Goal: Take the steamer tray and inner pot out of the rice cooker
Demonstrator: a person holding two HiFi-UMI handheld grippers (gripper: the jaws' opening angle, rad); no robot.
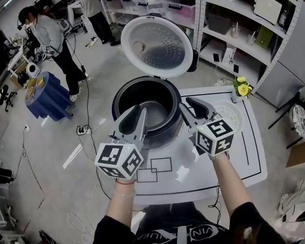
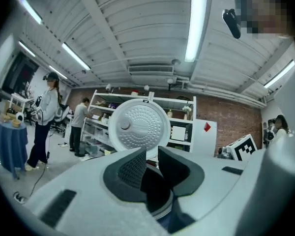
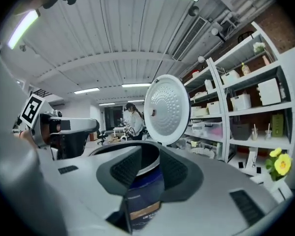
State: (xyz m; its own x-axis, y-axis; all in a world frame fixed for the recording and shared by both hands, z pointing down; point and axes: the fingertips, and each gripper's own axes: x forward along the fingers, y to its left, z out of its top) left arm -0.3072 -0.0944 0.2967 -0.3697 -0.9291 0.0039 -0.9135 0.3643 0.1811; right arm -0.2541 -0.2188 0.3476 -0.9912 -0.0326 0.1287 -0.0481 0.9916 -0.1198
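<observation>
The dark rice cooker (image 1: 126,93) stands at the white table's far left corner with its lid (image 1: 156,46) swung up. The inner pot (image 1: 156,113) sits inside, its metal floor showing. A pale round perforated tray (image 1: 230,117) lies on the table to the right. My left gripper (image 1: 141,113) reaches over the cooker's front-left rim; in the left gripper view its jaws (image 2: 150,151) stand a narrow gap apart, nothing pressed between the pads. My right gripper (image 1: 185,105) is at the right rim. In the right gripper view its jaws (image 3: 150,154) stand apart astride the rim (image 3: 146,170).
The white table (image 1: 193,172) carries black outlines and a yellow flower (image 1: 242,88) at its far right corner. Shelving (image 1: 234,29) with bins runs behind. Two people (image 1: 51,39) stand at the back left near a blue-draped stand (image 1: 48,98). Cables lie on the floor.
</observation>
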